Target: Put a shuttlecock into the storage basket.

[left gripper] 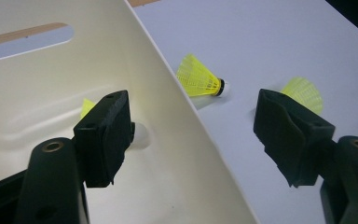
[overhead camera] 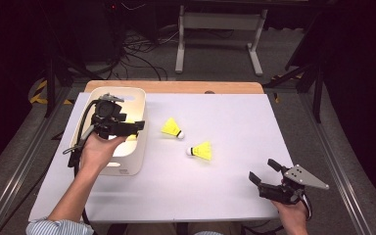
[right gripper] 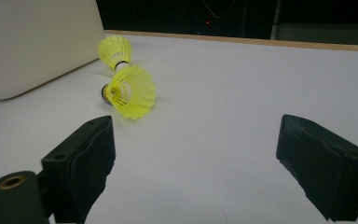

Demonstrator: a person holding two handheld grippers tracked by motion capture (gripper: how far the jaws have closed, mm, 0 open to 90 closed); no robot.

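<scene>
Over the bin's [overhead camera: 138, 147] right rim the left tool [overhead camera: 138, 126] gapes empty; two shuttlecocks [overhead camera: 172, 128] lie just right, with open worktop [overhead camera: 235, 122] beyond, where the right tool [overhead camera: 263, 171] also gapes empty.

Lab: dark floor, cable tangle [overhead camera: 137, 49], white worktable [overhead camera: 225, 186].

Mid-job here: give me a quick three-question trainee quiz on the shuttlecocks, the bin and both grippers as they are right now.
1. How many yellow shuttlecocks lie on the white table outside the cream bin?
2. True or false: the left gripper is clamped on a shuttlecock.
3. Which gripper is above the bin wall: A) left, B) right gripper?

Key:
1. Two: the farther shuttlecock and the nearer shuttlecock. A third one lies inside the bin.
2. False; its jaws are open, with nothing between them but the bin wall below.
3. A.
</scene>
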